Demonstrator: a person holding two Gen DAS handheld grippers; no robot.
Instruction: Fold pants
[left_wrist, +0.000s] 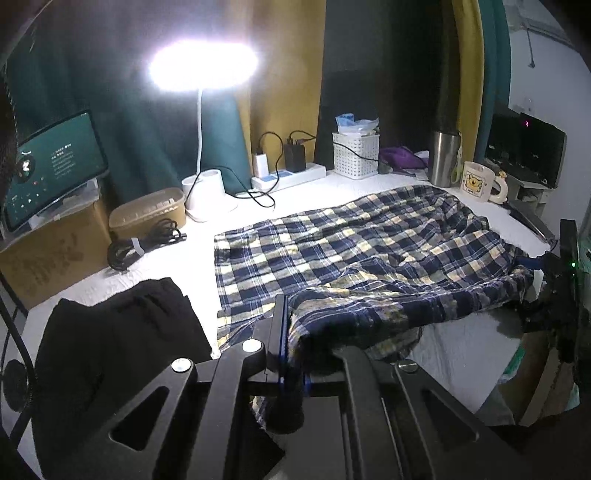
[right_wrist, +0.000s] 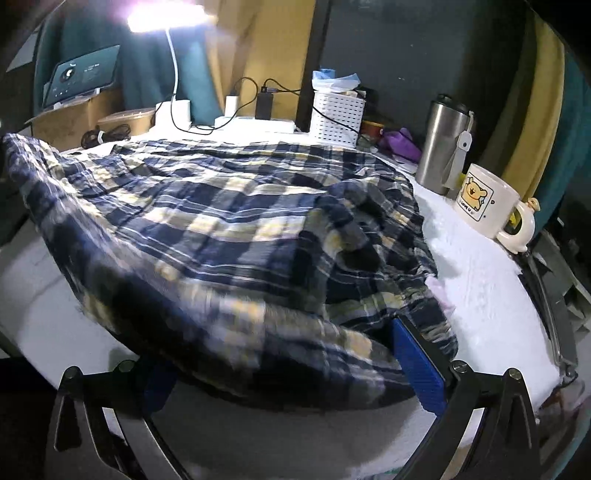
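Blue, yellow and white plaid pants (left_wrist: 332, 251) lie spread on the white table (left_wrist: 461, 347). My left gripper (left_wrist: 293, 354) is shut on the pants' near edge and lifts the cloth a little. In the right wrist view the pants (right_wrist: 221, 206) fill the middle. My right gripper (right_wrist: 288, 373) has its jaws wide apart, the blue pad (right_wrist: 417, 369) at the right, with the raised near edge of the pants lying between the fingers, not pinched. The right gripper also shows at the right edge of the left wrist view (left_wrist: 554, 280), by the pants' far end.
A black garment (left_wrist: 118, 354) lies near left. At the back are a lit lamp (left_wrist: 203, 70), a tablet (left_wrist: 51, 166) on a cardboard box, a power strip (left_wrist: 288, 177), a white basket (left_wrist: 356, 155), a steel tumbler (right_wrist: 443, 144) and a mug (right_wrist: 487, 199).
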